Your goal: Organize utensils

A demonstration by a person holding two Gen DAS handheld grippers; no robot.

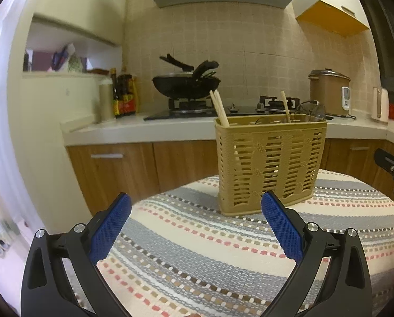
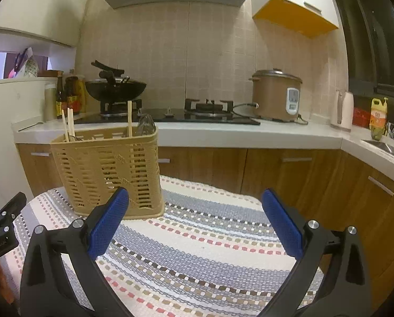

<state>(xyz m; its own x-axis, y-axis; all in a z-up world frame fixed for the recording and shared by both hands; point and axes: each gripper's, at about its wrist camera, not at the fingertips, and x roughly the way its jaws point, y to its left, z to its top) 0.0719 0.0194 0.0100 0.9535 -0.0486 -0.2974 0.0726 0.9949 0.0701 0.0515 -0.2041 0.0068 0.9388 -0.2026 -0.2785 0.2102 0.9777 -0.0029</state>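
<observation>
A tan slotted plastic utensil basket [image 1: 269, 163] [image 2: 107, 169] stands upright on a striped woven cloth [image 1: 197, 251] [image 2: 197, 243]. Wooden chopsticks [image 1: 219, 108] [image 2: 68, 125] stick out of its left end, and one more chopstick [image 1: 285, 107] [image 2: 129, 119] rises near the middle. Metal utensil tops [image 1: 311, 111] [image 2: 145, 124] show at its right end. My left gripper [image 1: 196, 203] is open, low over the cloth, in front and left of the basket. My right gripper [image 2: 195, 198] is open too, to the basket's right, with nothing between its fingers.
Behind the table runs a kitchen counter [image 2: 223, 132] with a gas hob, a black wok [image 1: 186, 82], sauce bottles [image 1: 123, 95], a brown rice cooker [image 2: 276, 95] and a sink [image 2: 387, 146] at the far right. Wooden cabinet doors [image 1: 144, 169] stand below.
</observation>
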